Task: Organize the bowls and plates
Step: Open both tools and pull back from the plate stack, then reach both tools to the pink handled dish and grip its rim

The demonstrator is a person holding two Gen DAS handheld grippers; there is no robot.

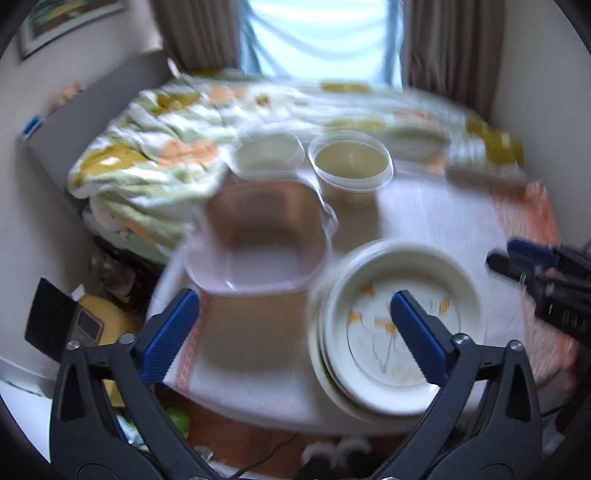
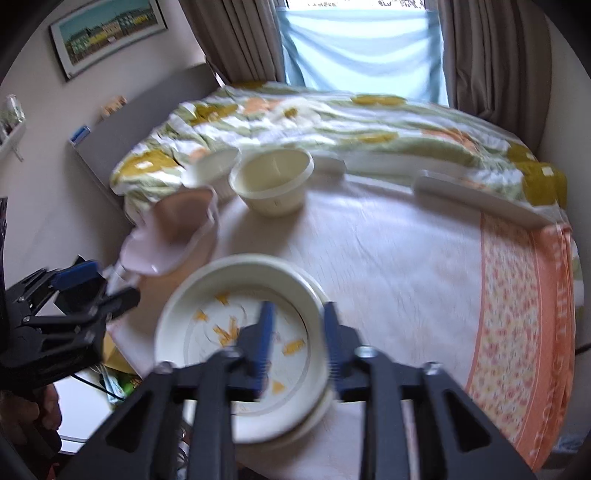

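Stack of cream round plates with orange leaf print [image 1: 402, 325] lies under both pairs of fingers; the left fingers [image 1: 291, 319] are spread wide and empty, the right fingers [image 2: 297, 338] are parted astride its rim. Only the right view shows cloth-covered table [image 2: 406, 266] bare beyond them. Ahead of the left fingers sits a pink square plastic bowl [image 1: 262, 240] near the table edge

Bright window with pale blue sheer curtain [image 2: 360, 48], brown drapes [image 2: 491, 55] either side; floral-quilted bed [image 2: 332, 122] below it; framed landscape picture [image 2: 107, 33] on wall left.
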